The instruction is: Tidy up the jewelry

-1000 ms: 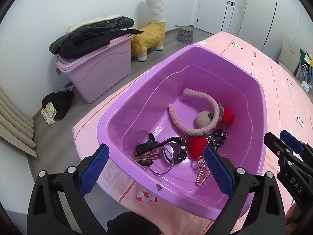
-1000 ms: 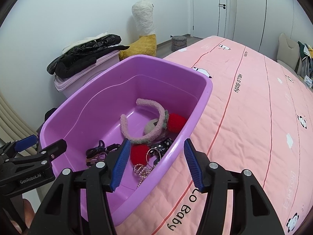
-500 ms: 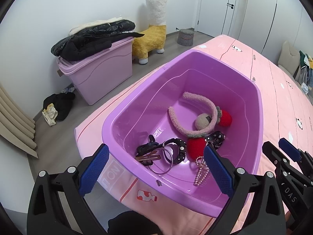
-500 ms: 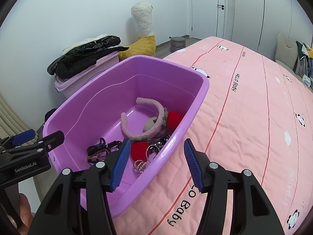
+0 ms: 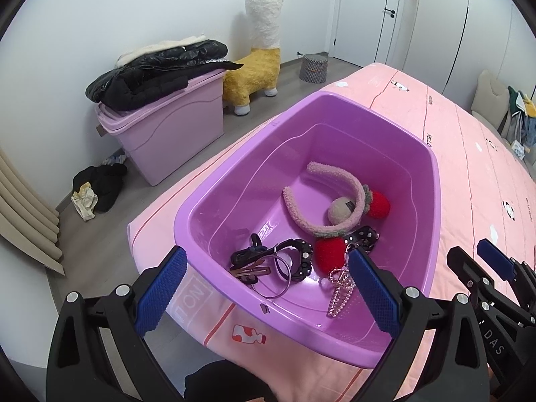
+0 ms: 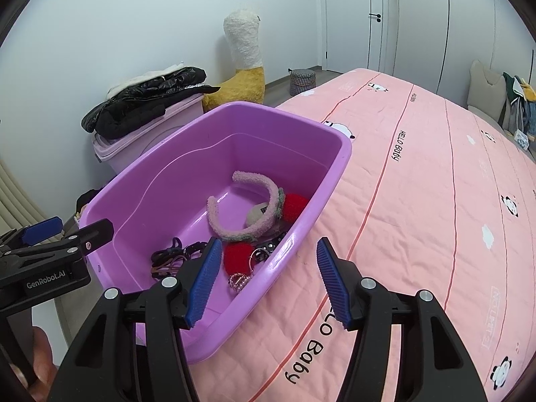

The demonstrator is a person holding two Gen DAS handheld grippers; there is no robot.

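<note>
Fingers of the left gripper [image 5: 264, 288] are spread wide above the near rim of the tub [image 5: 432, 207], with nothing held between them. The right gripper [image 6: 268, 278] is likewise parted and empty; its left finger is seen over the tub's right wall, its right finger over the bedspread [image 6: 435, 201]. The tub is set at the bed's corner — its near and left walls lie close to the mattress edge, while broad pink cover is left free to the right. Jewelry is gathered at the tub's near end: a ring [image 5: 272, 278], black bands [image 5: 294, 258], a bead chain [image 5: 340, 296] and red pompoms [image 5: 330, 254], with a fuzzy headband [image 5: 335, 201] just beyond — all loosely overlapped. Farther off, on the floor, a lidded bin [image 5: 167, 130] topped with a jacket [image 5: 157, 73] and a plush llama [image 5: 258, 57] are seen.
</note>
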